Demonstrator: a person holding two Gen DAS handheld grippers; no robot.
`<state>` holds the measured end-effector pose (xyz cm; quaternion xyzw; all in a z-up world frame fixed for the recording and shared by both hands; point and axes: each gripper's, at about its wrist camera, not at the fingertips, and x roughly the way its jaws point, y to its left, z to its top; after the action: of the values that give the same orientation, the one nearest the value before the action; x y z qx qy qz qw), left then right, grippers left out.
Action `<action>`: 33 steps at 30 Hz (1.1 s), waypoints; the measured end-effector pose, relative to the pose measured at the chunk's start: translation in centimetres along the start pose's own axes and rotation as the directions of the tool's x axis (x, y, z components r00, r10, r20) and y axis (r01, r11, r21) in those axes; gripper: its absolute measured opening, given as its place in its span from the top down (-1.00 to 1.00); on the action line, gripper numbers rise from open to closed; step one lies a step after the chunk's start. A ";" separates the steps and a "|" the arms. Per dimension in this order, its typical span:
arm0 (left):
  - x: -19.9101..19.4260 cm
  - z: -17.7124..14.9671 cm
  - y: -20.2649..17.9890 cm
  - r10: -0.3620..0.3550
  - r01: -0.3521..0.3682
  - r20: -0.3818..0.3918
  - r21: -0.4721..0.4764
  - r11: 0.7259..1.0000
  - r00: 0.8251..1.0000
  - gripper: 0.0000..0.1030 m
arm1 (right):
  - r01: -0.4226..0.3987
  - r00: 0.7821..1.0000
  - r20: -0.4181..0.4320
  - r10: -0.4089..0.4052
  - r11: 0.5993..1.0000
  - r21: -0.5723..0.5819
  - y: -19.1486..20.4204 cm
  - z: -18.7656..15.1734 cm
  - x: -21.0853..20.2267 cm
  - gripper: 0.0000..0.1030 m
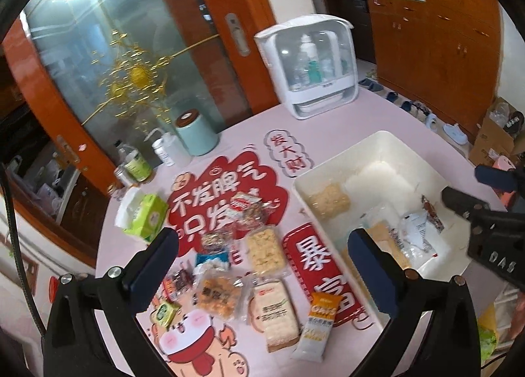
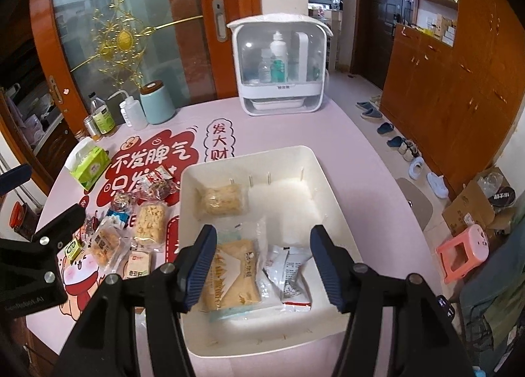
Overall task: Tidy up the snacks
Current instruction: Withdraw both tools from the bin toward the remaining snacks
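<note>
A white bin (image 2: 305,160) stands on the pink table and holds a puffed rice cake (image 2: 221,201), a yellow biscuit pack (image 2: 231,278) and a white sachet (image 2: 290,273). The bin also shows in the left wrist view (image 1: 387,144). Several loose snacks lie left of it: a cracker pack (image 1: 264,250), a white bread pack (image 1: 274,311), an oat bar (image 1: 316,324) and a fried snack bag (image 1: 218,295). My left gripper (image 1: 262,255) is open and empty above these snacks. My right gripper (image 2: 262,265) is open and empty above the bin's near half.
A white storage cabinet with bottles (image 2: 279,68) stands at the table's back. A mint canister (image 2: 157,102), squeeze bottle (image 2: 131,112), jars and a green tissue pack (image 2: 90,166) line the left side. Shoes, a cardboard box and a pink stool (image 2: 462,255) are on the floor at right.
</note>
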<state>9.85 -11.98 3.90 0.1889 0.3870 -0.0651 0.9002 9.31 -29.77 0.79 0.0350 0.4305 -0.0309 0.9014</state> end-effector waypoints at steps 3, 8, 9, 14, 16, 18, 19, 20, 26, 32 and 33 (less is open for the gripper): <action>-1.0 -0.9 2.4 0.033 -0.033 0.001 -0.032 0.999 0.999 -0.99 | -0.010 1.000 0.024 0.010 1.000 -0.004 0.7 0.3 -0.9 -0.16; -2.2 -2.6 7.1 0.096 -0.095 0.009 -0.083 0.992 0.995 -0.99 | -0.018 0.999 0.033 0.019 0.999 -0.031 2.8 0.7 -1.4 -0.16; -2.5 -3.0 8.5 0.114 -0.112 0.017 -0.096 0.989 0.993 -0.99 | -0.015 0.999 0.036 0.016 0.999 -0.041 3.5 0.9 -1.5 -0.16; -3.6 -4.0 14.6 0.198 -0.189 0.054 -0.139 0.972 0.979 -0.99 | 0.001 0.999 0.043 0.002 0.998 -0.064 6.8 1.4 -2.1 -0.16; -3.7 -4.5 17.7 0.209 -0.197 0.062 -0.162 0.967 0.976 -0.99 | 0.000 0.999 0.043 0.003 0.998 -0.069 8.3 1.7 -2.2 -0.16; -3.6 -5.0 19.9 0.213 -0.199 0.064 -0.177 0.964 0.975 -0.99 | 0.003 0.999 0.043 0.000 0.997 -0.079 10.1 1.9 -2.2 -0.16; -3.4 -5.4 21.2 0.214 -0.199 0.062 -0.183 0.963 0.975 -0.99 | 0.003 0.999 0.041 0.001 0.997 -0.083 11.1 2.0 -2.1 -0.16; -3.1 -5.8 22.5 0.213 -0.199 0.057 -0.188 0.962 0.975 -0.99 | -0.002 0.999 0.036 0.006 0.996 -0.090 12.3 2.0 -1.9 -0.16; 0.4 -8.9 27.6 0.174 -0.170 0.003 -0.187 0.967 0.985 -0.99 | -0.072 0.997 -0.010 0.072 0.989 -0.130 18.4 1.7 0.3 -0.42; 6.9 -12.9 29.1 0.043 -0.060 -0.115 -0.145 0.988 0.992 -0.99 | -0.202 0.979 -0.064 0.193 0.956 -0.214 24.4 0.2 5.5 -0.72; 8.0 -13.6 29.0 0.029 -0.046 -0.131 -0.131 0.990 0.991 -0.99 | -0.203 0.979 -0.073 0.190 0.948 -0.245 25.3 -0.3 6.5 -0.73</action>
<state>13.93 20.23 -2.04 0.1393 0.4443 -0.0098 0.8849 15.36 -4.71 -3.51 -0.0358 0.4471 0.1146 0.8864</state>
